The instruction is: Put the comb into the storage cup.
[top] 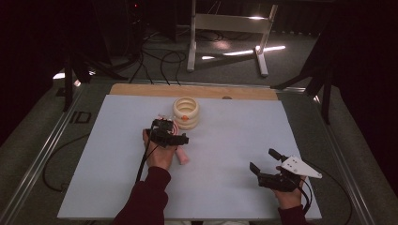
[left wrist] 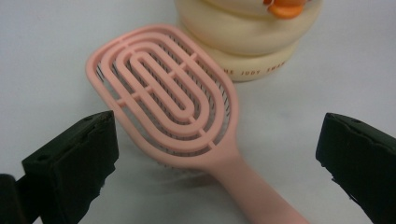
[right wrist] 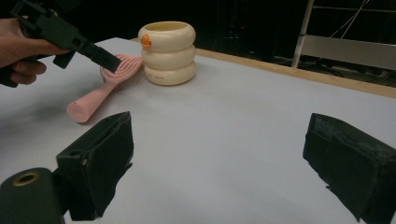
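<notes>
A pink hairbrush [left wrist: 173, 100] lies flat on the white mat, its vented head close to a cream ringed container [left wrist: 247, 42] that has an orange knob. My left gripper [left wrist: 218, 135] hovers just over the brush, open, its jaws wide on either side of the neck and touching nothing. In the high view the left gripper [top: 165, 127] hides the brush head, and the handle [top: 182, 156] sticks out toward me. The container [top: 186, 112] stands just beyond. My right gripper [top: 263, 159] is open and empty at the near right, and the right gripper view looks across at the brush [right wrist: 100, 91] and container [right wrist: 168, 53].
The white mat [top: 234, 140] covers the table, with a wooden strip [top: 192, 90] along its far edge. Beyond the table a white frame stand [top: 225, 23] and several cables lie on the dark floor. Metal rails run along both table sides.
</notes>
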`<state>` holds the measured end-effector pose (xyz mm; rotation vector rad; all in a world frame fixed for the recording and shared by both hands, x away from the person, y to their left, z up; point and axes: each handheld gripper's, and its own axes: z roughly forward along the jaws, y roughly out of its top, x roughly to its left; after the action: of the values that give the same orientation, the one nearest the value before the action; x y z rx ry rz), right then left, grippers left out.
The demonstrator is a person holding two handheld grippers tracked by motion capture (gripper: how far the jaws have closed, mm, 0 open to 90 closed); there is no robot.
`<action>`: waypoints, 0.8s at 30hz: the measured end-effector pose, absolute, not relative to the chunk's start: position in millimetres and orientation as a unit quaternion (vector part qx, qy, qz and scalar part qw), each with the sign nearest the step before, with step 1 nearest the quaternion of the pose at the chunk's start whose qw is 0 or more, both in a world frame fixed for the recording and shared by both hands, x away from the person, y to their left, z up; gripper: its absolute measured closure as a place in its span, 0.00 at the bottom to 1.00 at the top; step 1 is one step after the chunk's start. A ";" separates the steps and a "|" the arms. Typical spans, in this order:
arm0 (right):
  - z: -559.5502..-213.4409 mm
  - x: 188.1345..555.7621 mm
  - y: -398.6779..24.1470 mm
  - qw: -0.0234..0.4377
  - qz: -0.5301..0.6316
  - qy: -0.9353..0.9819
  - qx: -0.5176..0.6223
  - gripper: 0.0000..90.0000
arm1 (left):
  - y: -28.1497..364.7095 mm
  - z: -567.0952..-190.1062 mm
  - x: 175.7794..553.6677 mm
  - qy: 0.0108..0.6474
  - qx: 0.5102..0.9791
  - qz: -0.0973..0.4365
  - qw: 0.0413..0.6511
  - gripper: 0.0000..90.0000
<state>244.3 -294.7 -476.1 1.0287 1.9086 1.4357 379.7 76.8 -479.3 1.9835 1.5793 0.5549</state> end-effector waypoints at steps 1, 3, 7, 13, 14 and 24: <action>-476.1 244.3 -294.8 0.267 0.531 0.707 0.382 0.10 | 76.2 -480.3 379.9 0.587 0.735 0.205 0.270 0.00; -476.2 244.3 -294.7 0.267 0.531 0.708 0.382 0.10 | 74.5 -482.5 380.2 0.588 0.736 0.203 0.267 0.00; -476.2 244.3 -294.8 0.268 0.531 0.707 0.382 0.10 | 70.0 -486.2 380.6 0.589 0.738 0.202 0.261 0.00; -476.1 244.2 -295.2 0.267 0.532 0.706 0.383 0.10 | 66.3 -491.3 381.7 0.599 0.733 0.199 0.252 0.00; -476.1 244.1 -295.2 0.268 0.531 0.706 0.383 0.10 | 65.7 -492.0 381.8 0.600 0.734 0.198 0.250 0.00; -476.1 244.3 -295.6 0.269 0.531 0.707 0.383 0.10 | 64.8 -495.5 381.8 0.616 0.728 0.192 0.232 0.00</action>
<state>244.3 -295.6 -476.1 1.0317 1.9051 1.4316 381.8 64.8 -495.5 1.9990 1.6931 0.5280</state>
